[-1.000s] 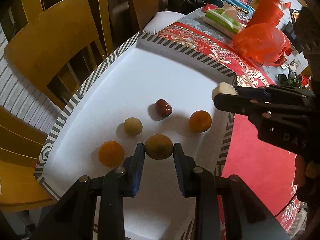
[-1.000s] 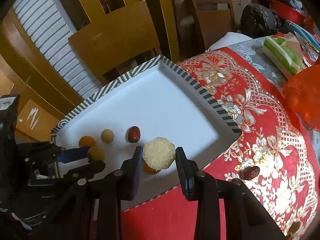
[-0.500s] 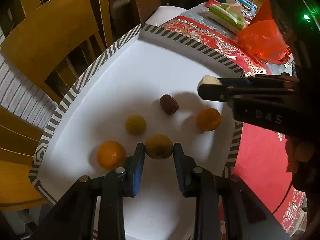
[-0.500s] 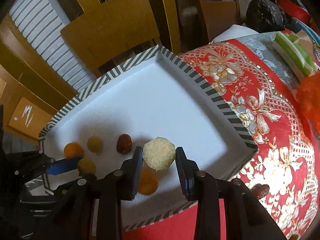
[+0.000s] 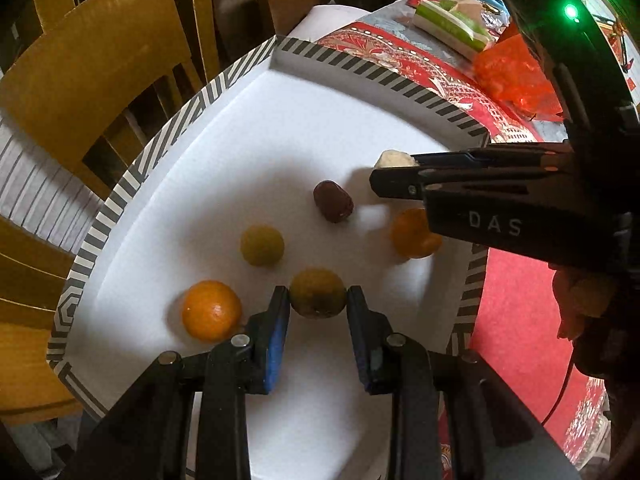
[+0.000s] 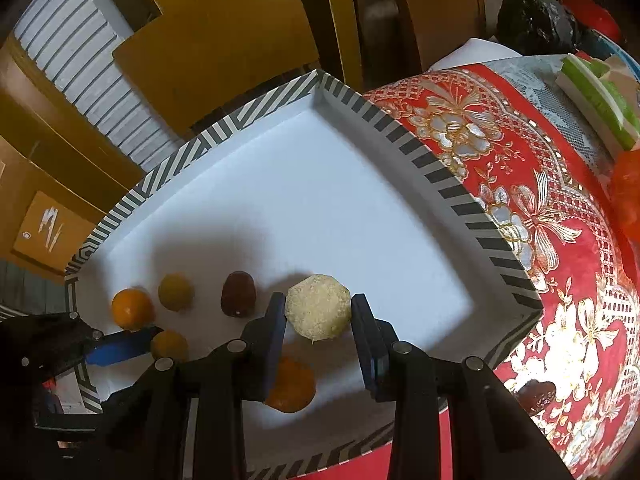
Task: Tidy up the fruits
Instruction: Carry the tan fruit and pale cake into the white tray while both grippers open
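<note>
A white tray with a striped rim (image 5: 168, 136) (image 6: 400, 128) lies on the red tablecloth. My left gripper (image 5: 318, 300) is shut on a brownish-green round fruit (image 5: 318, 298), low over the tray floor. My right gripper (image 6: 318, 312) is shut on a pale, peeled faceted fruit piece (image 6: 318, 306) and holds it above the tray; its tip shows in the left wrist view (image 5: 394, 159). On the tray lie an orange fruit (image 5: 211, 310), a yellow-green fruit (image 5: 262, 245), a dark red date (image 5: 333, 201) and another orange fruit (image 5: 414, 234).
Yellow wooden chairs (image 5: 92, 72) stand beyond the tray's far-left edge. A second date (image 6: 534, 394) lies on the tablecloth right of the tray. A green-white box (image 5: 452, 26), an orange plastic bag (image 5: 516, 74) and a black bag (image 6: 536, 20) sit further back.
My right gripper has moved in over the tray with the pale piece, toward the date. My left gripper keeps hold of the brownish-green fruit, shifted slightly.
</note>
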